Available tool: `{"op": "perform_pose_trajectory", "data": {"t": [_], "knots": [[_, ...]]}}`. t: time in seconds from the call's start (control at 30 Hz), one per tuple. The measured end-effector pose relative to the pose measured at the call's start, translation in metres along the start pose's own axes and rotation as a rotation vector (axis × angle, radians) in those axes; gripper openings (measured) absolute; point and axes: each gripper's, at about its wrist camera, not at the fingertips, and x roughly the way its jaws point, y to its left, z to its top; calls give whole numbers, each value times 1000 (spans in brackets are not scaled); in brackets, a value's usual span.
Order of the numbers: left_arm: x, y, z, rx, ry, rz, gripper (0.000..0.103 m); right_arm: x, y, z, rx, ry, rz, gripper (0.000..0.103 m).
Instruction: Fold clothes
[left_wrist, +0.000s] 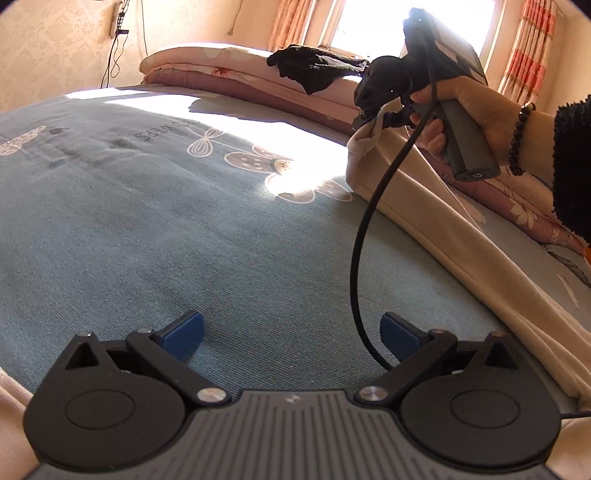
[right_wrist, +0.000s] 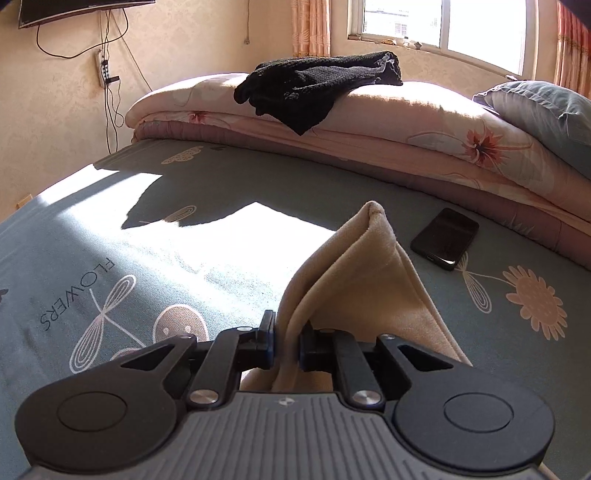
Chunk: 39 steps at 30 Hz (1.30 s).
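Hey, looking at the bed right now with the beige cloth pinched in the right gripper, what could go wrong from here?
1. The right gripper pinches only a narrow fold of the beige garment; a tug could pull it free.
2. The phone lies on the bedsheet just beyond the cloth; dragging the cloth that way might cover it or push it.
3. The black cable hangs in front of the open left gripper and could snag on its fingers.

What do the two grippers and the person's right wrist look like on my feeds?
Both the left gripper and right gripper have black linkage arms with silver pivot screws, round black discs, a ribbed grey body and blue finger pads. The right unit has a grey handle and a black cable. The wrist wears a dark bead bracelet and black fuzzy sleeve.
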Motion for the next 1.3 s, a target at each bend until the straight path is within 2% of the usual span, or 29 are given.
{"op": "perform_pose_trajectory", "data": {"t": [0.17, 0.23, 0.33, 0.5, 0.63, 0.77, 0.87, 1.0, 1.07, 1.2, 1.3], "knots": [[1, -2, -1, 13, -1, 8, 101, -9, 8, 1, -17, -28, 33, 42], [0, -1, -1, 11, -1, 6, 101, -19, 11, 3, -48, -40, 29, 45], [1, -1, -1, 11, -1, 6, 101, -38, 10, 7, -89, -61, 17, 56], [-1, 0, -1, -1, -3, 0, 102, -81, 4, -2, -198, -71, 10, 57], [-1, -1, -1, 4, -1, 0, 102, -102, 4, -31, -344, 3, -3, 55], [-2, -1, 0, -7, -1, -22, 102, -136, -9, -67, -378, 57, -39, 55], [-5, -1, 0, -23, -1, -67, 102, -175, -22, -90, -395, 66, -90, 55], [-20, -6, 4, -57, -4, -273, 102, -231, -46, -107, -439, 21, -175, 56], [-30, -17, 3, -27, 24, -465, 102, -253, -66, -106, -403, -5, -248, 57], [-50, -48, -7, 77, 57, -799, 102, -279, -107, -110, -292, -27, -392, 57], [-59, -68, -19, 139, 94, -959, 102, -294, -138, -119, -201, -31, -468, 57]]}}
